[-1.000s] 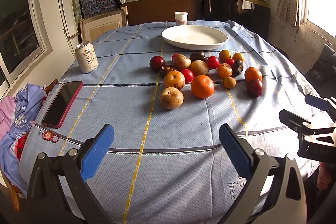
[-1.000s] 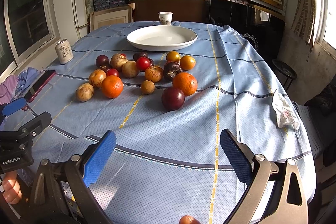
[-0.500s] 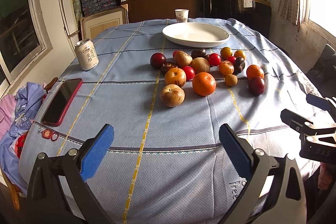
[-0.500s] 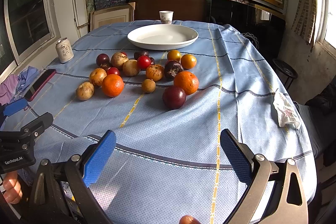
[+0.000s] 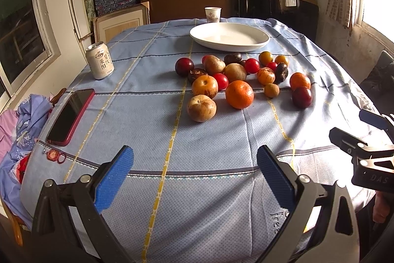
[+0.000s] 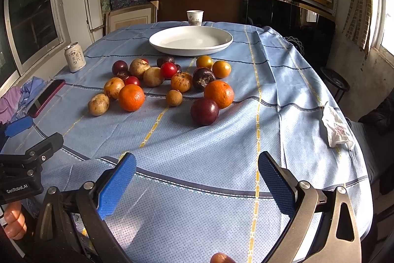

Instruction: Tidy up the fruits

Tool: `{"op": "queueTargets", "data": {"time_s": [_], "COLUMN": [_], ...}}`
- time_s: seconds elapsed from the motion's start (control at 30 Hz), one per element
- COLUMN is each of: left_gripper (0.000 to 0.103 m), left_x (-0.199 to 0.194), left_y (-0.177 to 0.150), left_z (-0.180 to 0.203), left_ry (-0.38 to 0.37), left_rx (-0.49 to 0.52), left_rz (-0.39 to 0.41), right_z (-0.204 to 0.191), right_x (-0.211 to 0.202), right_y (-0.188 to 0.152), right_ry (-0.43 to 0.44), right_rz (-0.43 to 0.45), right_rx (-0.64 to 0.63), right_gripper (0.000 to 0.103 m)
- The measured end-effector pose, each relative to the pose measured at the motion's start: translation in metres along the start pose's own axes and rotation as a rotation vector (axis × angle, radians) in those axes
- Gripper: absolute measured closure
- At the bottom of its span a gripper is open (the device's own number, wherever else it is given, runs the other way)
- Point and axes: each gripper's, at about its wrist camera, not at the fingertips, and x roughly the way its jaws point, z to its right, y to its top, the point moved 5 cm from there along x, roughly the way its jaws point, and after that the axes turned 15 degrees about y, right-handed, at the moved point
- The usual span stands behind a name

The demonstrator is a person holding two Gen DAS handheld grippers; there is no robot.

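Observation:
Several loose fruits lie clustered mid-table on a blue cloth: a tan apple (image 5: 202, 108) nearest in the left wrist view, an orange (image 5: 239, 94), a dark plum (image 6: 204, 111) and a second orange (image 6: 219, 94). Behind them stands an empty white plate (image 5: 261, 42), also the white plate (image 6: 221, 46) in the right wrist view. My left gripper (image 5: 195, 171) hovers open over the near table edge, nothing between its blue pads. My right gripper (image 6: 197, 176) is open too, short of the plum. Each gripper shows at the other view's side.
A drink can (image 5: 99, 61) and a red phone (image 5: 71, 112) lie at the left. A paper cup (image 5: 213, 14) stands behind the plate. A crumpled tissue (image 6: 336, 128) sits near the right edge. Shelves of boxes fill the back wall.
Both grippers have crept forward slightly, so the fruits appear a little nearer. Both stay open and hold nothing.

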Motion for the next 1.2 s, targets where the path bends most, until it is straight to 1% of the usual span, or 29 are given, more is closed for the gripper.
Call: {"op": "queueTargets", "data": {"time_s": [0.23, 0.63, 0.73, 0.83, 0.87, 0.9, 0.93, 1.0, 1.03, 1.07, 1.13, 1.17, 1.2], "left_gripper": [0.005, 0.005, 0.005, 0.005, 0.005, 0.005, 0.005, 0.005, 0.005, 0.005, 0.005, 0.005, 0.005], "left_x": [0.001, 0.021, 0.028, 0.038, 0.043, 0.049, 0.054, 0.063, 0.067, 0.07, 0.079, 0.082, 0.085], "left_y": [-0.001, -0.004, 0.001, 0.009, 0.011, 0.013, 0.015, 0.02, 0.023, 0.026, 0.032, 0.035, 0.039], "left_z": [0.0, 0.005, 0.002, -0.003, -0.004, -0.004, -0.004, -0.008, -0.009, -0.01, -0.011, -0.011, -0.013], "left_ry": [-0.002, -0.001, -0.001, -0.013, -0.018, -0.029, -0.035, -0.022, -0.023, -0.034, -0.099, -0.121, -0.126], "left_rx": [0.0, 0.008, 0.0, -0.03, -0.036, -0.035, -0.036, -0.05, -0.054, -0.055, -0.062, -0.064, -0.061], "left_rz": [-0.003, -0.038, -0.037, -0.045, -0.055, -0.064, -0.069, -0.061, -0.057, -0.061, -0.092, -0.1, -0.102], "right_z": [0.0, 0.006, 0.008, 0.013, 0.015, 0.018, 0.02, 0.024, 0.028, 0.031, 0.036, 0.039, 0.041], "right_x": [0.001, 0.012, 0.009, 0.003, 0.004, 0.007, 0.014, 0.025, 0.03, 0.035, 0.041, 0.044, 0.048], "right_y": [0.0, 0.0, 0.006, 0.015, 0.018, 0.02, 0.021, 0.024, 0.026, 0.028, 0.033, 0.036, 0.039], "right_ry": [0.003, 0.007, 0.057, 0.132, 0.136, 0.124, 0.117, 0.097, 0.081, 0.09, 0.13, 0.126, 0.123], "right_rz": [0.0, -0.025, 0.028, 0.133, 0.158, 0.154, 0.127, 0.075, 0.054, 0.043, 0.039, 0.036, 0.034], "right_rx": [-0.001, 0.011, 0.021, 0.041, 0.032, 0.024, 0.012, 0.006, 0.02, 0.042, 0.071, 0.085, 0.092], "right_gripper": [0.003, 0.004, 0.004, 0.003, 0.003, 0.003, 0.003, 0.003, 0.003, 0.003, 0.003, 0.003, 0.005]}}
